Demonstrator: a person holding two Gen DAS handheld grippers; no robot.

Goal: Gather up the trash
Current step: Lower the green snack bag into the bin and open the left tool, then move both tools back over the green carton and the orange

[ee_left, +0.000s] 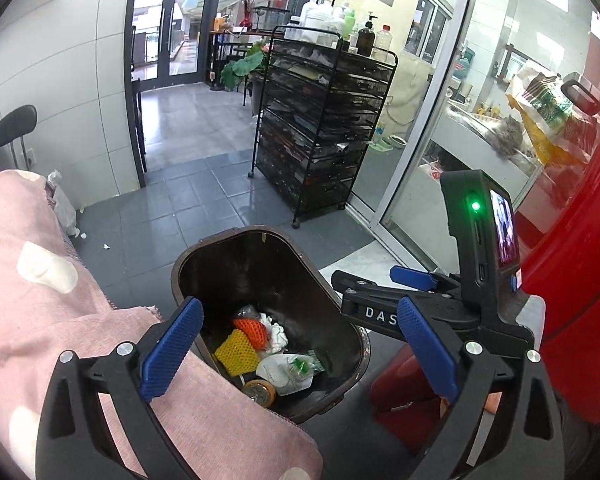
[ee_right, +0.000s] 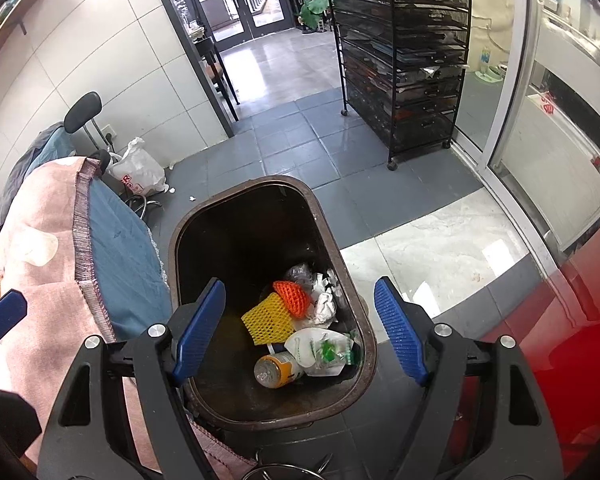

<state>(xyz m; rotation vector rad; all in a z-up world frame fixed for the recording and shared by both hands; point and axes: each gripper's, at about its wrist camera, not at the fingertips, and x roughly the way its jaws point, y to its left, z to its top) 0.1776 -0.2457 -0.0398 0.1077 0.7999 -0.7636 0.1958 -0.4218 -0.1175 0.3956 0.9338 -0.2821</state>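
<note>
Both tongs [ee_left: 300, 344] [ee_right: 300, 328] agape over bin [ee_right: 204, 216] (bottle [ee_right: 276, 368] inside).

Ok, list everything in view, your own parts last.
bin: one, dark brown, on the grey floor tiles, open.
foam nets: two, yellow and orange, in the bin.
bottle: one, clear with orange label, lying in the bin.
white wrapper: one, green print, beside the bottle.
crumpled paper: white, behind the nets.
pink cloth: one, white spots, left of the bin.
wire rack: one, black, by the glass door.
left gripper: open, empty, over the bin.
right gripper: open, empty, over the bin.
</note>
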